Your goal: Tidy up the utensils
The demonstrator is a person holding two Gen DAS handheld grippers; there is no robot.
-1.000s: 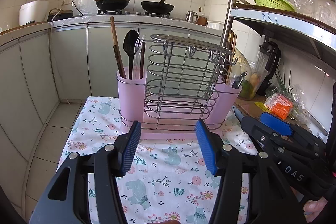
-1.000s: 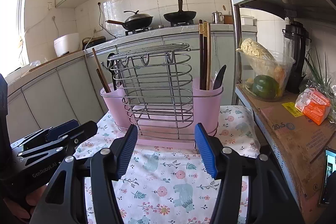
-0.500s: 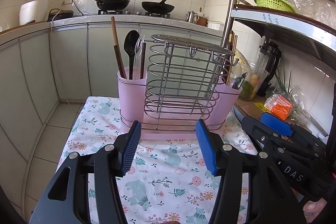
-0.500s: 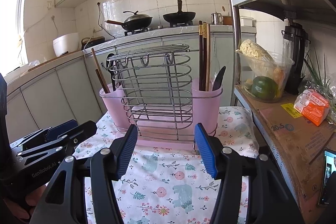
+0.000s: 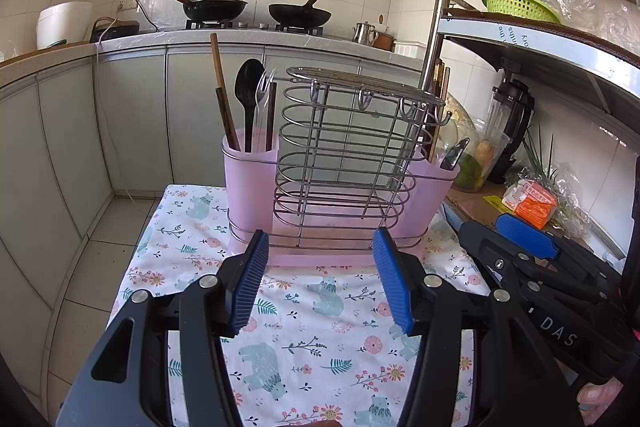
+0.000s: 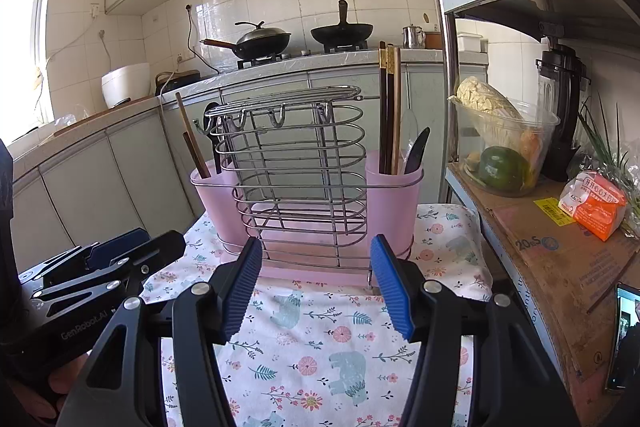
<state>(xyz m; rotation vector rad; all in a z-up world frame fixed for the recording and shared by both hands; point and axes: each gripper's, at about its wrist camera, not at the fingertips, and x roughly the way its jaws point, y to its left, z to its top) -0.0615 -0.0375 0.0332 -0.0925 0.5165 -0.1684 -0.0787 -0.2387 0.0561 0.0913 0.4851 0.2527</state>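
The pink plastic and wire utensil holder stands just beyond both wide-spread, empty grippers, left gripper and right gripper.

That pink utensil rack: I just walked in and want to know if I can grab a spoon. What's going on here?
A person holds a gripper in each hand, and both the left gripper and right gripper are open and empty, hovering before the pink utensil rack on the floral cloth. Nothing is being handled. A black spoon and chopsticks stand in the left cup; more chopsticks and a black knife stand in the right cup.
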